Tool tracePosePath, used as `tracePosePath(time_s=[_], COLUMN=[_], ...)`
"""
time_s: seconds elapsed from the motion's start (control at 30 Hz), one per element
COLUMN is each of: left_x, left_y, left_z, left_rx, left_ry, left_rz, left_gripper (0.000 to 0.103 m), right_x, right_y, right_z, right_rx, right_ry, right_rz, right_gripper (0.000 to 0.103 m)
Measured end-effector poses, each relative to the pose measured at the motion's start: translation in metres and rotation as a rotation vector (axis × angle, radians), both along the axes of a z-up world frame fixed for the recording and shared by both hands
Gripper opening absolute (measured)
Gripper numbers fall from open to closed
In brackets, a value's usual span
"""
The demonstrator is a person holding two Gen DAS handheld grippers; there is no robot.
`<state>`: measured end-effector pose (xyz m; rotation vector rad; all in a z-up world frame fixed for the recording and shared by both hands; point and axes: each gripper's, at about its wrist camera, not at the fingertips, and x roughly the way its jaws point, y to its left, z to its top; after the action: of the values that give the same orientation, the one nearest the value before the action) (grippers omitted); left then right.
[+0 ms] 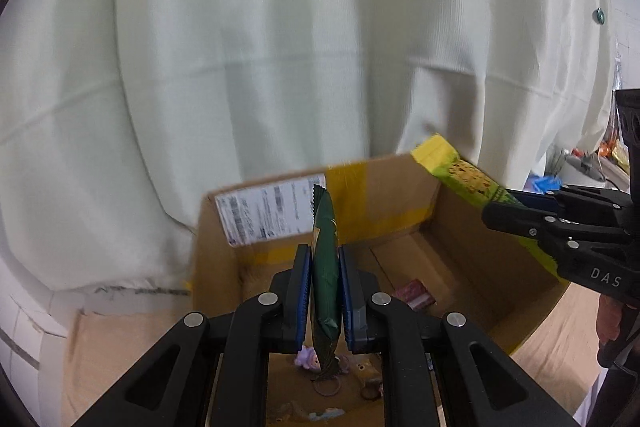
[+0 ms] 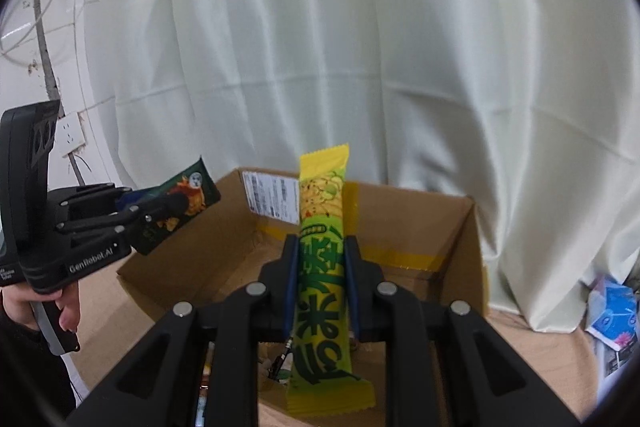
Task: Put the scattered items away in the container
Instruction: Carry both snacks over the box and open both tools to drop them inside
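Left gripper (image 1: 325, 291): jaws pinch glossy dark-green sachet (image 1: 326, 267), edge-on, above corrugated cardboard box (image 1: 472, 235). Right gripper (image 2: 322, 291): jaws pinch long yellow-green foil packet (image 2: 322, 279), above box. Right view alone shows sachet's printed face.

Dark green packet (image 1: 326, 267), yellow-green packet (image 2: 324, 267), above open cardboard box (image 2: 460, 239)

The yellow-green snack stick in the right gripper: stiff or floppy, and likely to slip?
Probably fairly stiff: the stick stands straight well past the right gripper. Likely light. Its glossy wrapper could slide.
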<state>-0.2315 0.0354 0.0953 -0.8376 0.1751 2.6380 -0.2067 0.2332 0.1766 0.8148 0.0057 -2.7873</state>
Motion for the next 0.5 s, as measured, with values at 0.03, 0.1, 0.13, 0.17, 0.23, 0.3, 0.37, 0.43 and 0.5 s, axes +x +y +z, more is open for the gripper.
tracePosePath(time_s=[0.03,0.1,0.13,0.17,0.23,0.3,0.37,0.43,0.5], left_x=[-0.002,-0.004,-0.004,-0.005,-0.007,-0.011,-0.012,-0.014,-0.014], left_y=[0.003,0.008,0.008,0.01,0.011,0.011,0.011,0.01,0.009], left_z=[-0.006,-0.019,-0.023,-0.027,-0.032,-0.037,-0.039,-0.041,-0.041], left_rx=[-0.008,-0.027,-0.029,-0.032,-0.031,-0.032,-0.032,-0.028,-0.029], left_ry=[-0.011,-0.04,-0.046,-0.055,-0.067,-0.076,-0.078,-0.084,-0.083], left_rz=[-0.006,-0.014,-0.016,-0.019,-0.018,-0.023,-0.02,-0.017,-0.015], left_gripper=[0.014,0.014,0.014,0.014,0.014,0.014,0.014,0.014,0.014], right_x=[-0.003,-0.009,-0.011,-0.013,-0.016,-0.019,-0.021,-0.024,-0.027], right_y=[0.0,-0.003,-0.004,-0.004,-0.005,-0.005,-0.004,-0.004,-0.004], right_z=[-0.004,-0.016,-0.021,-0.026,-0.033,-0.038,-0.041,-0.043,-0.046], right_rx=[-0.001,0.008,0.009,0.007,0.008,0.011,0.012,0.01,0.012], right_ry=[-0.016,-0.047,-0.059,-0.07,-0.09,-0.108,-0.116,-0.126,-0.135], right_rz=[0.003,0.011,0.016,0.021,0.024,0.021,0.019,0.019,0.023], right_gripper=[0.024,0.024,0.024,0.024,0.024,0.024,0.024,0.025,0.025])
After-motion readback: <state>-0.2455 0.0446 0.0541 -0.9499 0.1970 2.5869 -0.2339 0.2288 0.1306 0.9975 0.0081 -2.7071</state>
